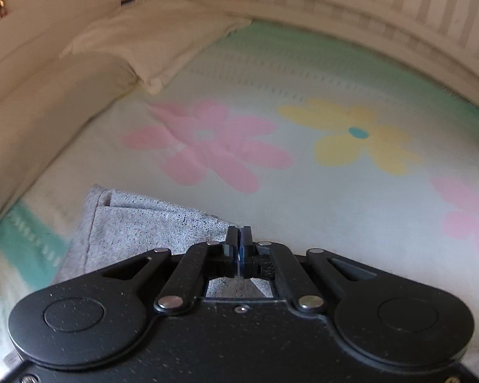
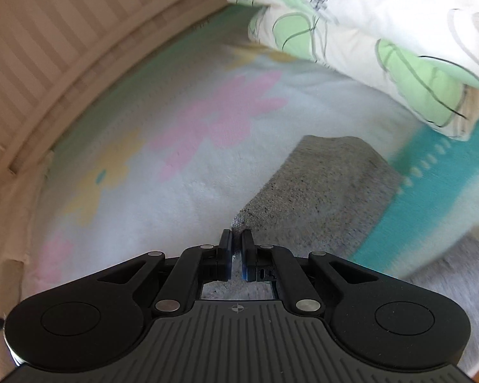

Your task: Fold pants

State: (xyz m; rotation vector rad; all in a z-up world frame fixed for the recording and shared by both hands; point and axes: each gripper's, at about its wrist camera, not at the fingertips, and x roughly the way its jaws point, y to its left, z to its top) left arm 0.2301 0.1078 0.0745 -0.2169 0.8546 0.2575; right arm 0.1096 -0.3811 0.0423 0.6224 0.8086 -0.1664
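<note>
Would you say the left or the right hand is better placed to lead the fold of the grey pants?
Neither clearly. The left gripper and right gripper each have fingers shut on an edge of the grey pants, so both should probably carry together.

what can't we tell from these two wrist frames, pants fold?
- Left wrist: most of the grey pants lie under the left tongs, cut off by the tool body.
- Right wrist: the pants run beneath the right tongs; how much cloth is pinched is hidden.
- Both views: motion blur smears the flowered sheet.
- Overall fold state: not visible.
</note>
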